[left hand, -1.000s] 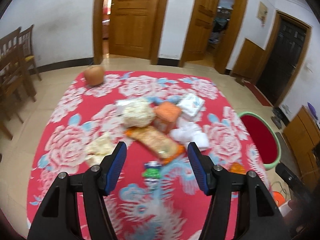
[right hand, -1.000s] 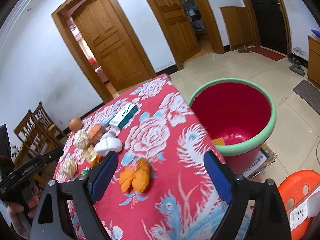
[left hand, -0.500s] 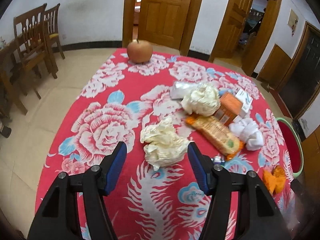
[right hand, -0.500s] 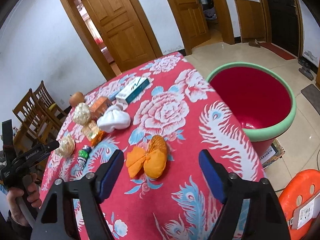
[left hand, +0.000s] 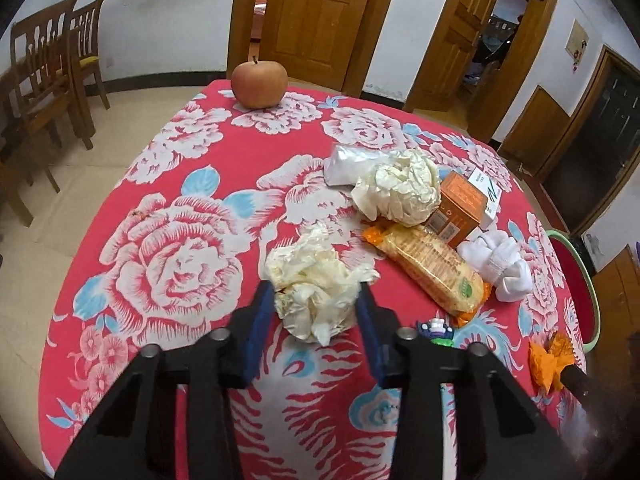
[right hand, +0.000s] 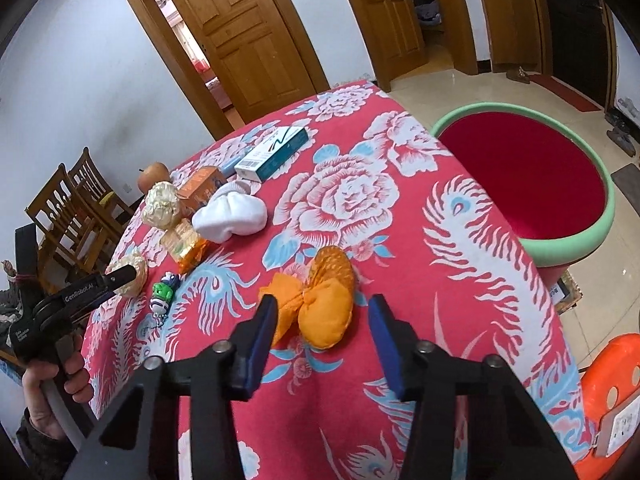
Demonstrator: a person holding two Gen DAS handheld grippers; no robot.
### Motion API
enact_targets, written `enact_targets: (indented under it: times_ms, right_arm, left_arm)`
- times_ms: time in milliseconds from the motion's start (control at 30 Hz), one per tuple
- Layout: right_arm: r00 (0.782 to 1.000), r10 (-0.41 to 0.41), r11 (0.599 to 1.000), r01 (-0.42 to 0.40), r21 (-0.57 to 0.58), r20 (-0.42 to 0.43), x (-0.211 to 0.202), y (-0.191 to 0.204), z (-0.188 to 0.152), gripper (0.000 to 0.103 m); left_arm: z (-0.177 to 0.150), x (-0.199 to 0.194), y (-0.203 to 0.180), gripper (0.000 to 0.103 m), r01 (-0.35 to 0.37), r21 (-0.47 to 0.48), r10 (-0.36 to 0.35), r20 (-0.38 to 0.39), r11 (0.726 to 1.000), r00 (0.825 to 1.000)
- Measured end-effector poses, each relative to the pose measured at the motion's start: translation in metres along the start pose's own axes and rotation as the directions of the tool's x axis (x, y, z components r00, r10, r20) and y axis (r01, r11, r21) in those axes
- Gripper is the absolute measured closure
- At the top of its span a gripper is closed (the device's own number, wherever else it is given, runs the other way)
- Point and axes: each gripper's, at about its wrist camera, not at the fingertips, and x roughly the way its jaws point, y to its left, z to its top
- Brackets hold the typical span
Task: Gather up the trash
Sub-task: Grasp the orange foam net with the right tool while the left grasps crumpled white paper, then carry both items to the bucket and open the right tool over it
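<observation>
A crumpled cream paper wad [left hand: 316, 280] lies on the red flowered tablecloth [left hand: 180, 200]. My left gripper [left hand: 316, 316] is closing on it, and both blue pads touch its sides. In the right wrist view an orange pouch-like bundle [right hand: 320, 300] lies near the table's edge. My right gripper [right hand: 322, 320] is closing around it; the left pad meets its left lobe, while a gap shows at the right pad. The left gripper [right hand: 120, 276] also shows there, at the cream wad [right hand: 132, 268]. A red bin with a green rim [right hand: 576, 248] stands on the floor beside the table.
On the cloth lie a second paper wad [left hand: 400, 192], an orange box [left hand: 460, 208], a cracker packet [left hand: 432, 268], a white cloth ball [left hand: 500, 264], a small toy [left hand: 436, 328], a blue-white box [right hand: 272, 152] and an apple [left hand: 259, 84]. Chairs [left hand: 52, 76] stand left; an orange stool [right hand: 612, 392] stands right.
Both grippers came down and their jaws narrowed. The left one swung from the middle pile to the cream wad and closed onto it. The right one moved nearer the orange bundle.
</observation>
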Motion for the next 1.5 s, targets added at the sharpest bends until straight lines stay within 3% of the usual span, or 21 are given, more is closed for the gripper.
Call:
enact_targets:
  times_ms: [233, 433, 967, 1367, 1500]
  right_arm:
    - [0.999, 0.027, 1.000, -0.027, 0.004, -0.020, 0.007, 0.001, -0.005, 0.075]
    - [0.999, 0.035, 0.999, -0.035, 0.006, 0.001, 0.002, 0.002, -0.007, 0.081]
    - [0.994, 0.051, 0.999, -0.053, 0.013, 0.101, -0.030, -0.004, -0.005, 0.082]
    - [0.983, 0.014, 0.997, -0.028, 0.073, 0.186, -0.057, -0.041, 0.008, 0.082]
    - [0.976, -0.035, 0.993, 0.009, 0.121, 0.214, -0.063, -0.064, 0.017, 0.082]
  left_arm:
    - [0.000, -0.005, 0.003, 0.077, 0.036, -0.018, -0.036, 0.013, 0.999, 0.999]
    - [-0.003, -0.020, 0.001, 0.081, 0.083, -0.047, -0.082, 0.027, 0.995, 0.996]
    - [-0.010, -0.069, -0.039, 0.081, 0.178, 0.031, -0.180, 0.085, 0.984, 0.980]
    - [-0.008, -0.071, -0.106, 0.081, 0.264, 0.123, -0.272, 0.047, 0.957, 0.961]
    - [-0.004, -0.066, -0.133, 0.082, 0.278, 0.170, -0.288, 0.034, 0.945, 0.957]
